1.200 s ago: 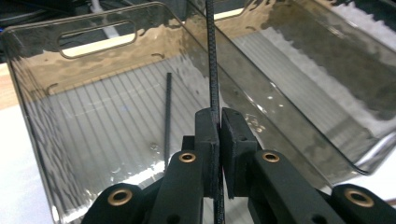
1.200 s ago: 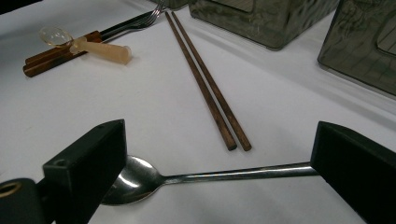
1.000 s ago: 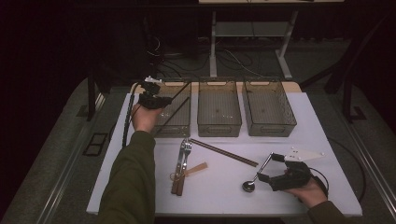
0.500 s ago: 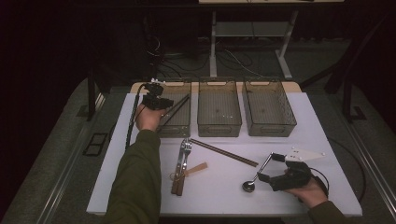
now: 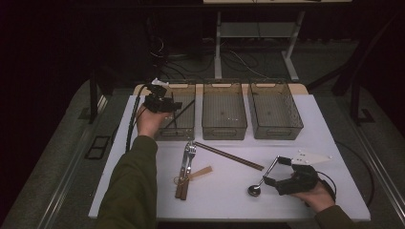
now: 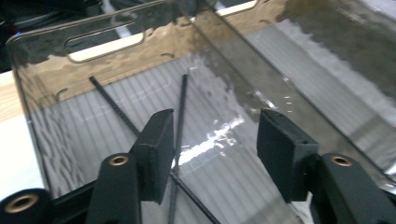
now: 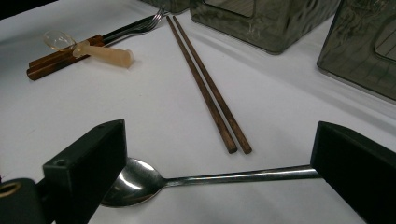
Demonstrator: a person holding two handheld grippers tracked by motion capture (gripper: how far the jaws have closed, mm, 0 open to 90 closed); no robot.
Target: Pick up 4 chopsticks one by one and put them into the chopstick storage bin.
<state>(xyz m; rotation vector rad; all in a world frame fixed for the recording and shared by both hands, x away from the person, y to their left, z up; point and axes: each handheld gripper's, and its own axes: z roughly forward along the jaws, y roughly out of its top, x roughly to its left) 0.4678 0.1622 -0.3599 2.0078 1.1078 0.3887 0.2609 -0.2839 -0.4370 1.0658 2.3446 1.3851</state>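
Dropped black chopsticks [image 6: 180, 112] lie beneath opening left claw [image 6: 212, 144].

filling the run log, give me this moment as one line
left gripper: jaws just opened, black chopsticks dropped in left bin | right gripper: open around metal spoon

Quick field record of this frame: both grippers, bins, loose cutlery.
left gripper: over the left bin, jaws have just been opening, nothing between the pads
black chopsticks: two, crossed, in the left bin
right gripper: near the table's right front, jaws open, metal spoon lying on the table between them, pads not pressing
middle bin: on the table
right bin: on the table
brown chopsticks: pair lying side by side on the table
forks: wooden handles, beside the pale spoon
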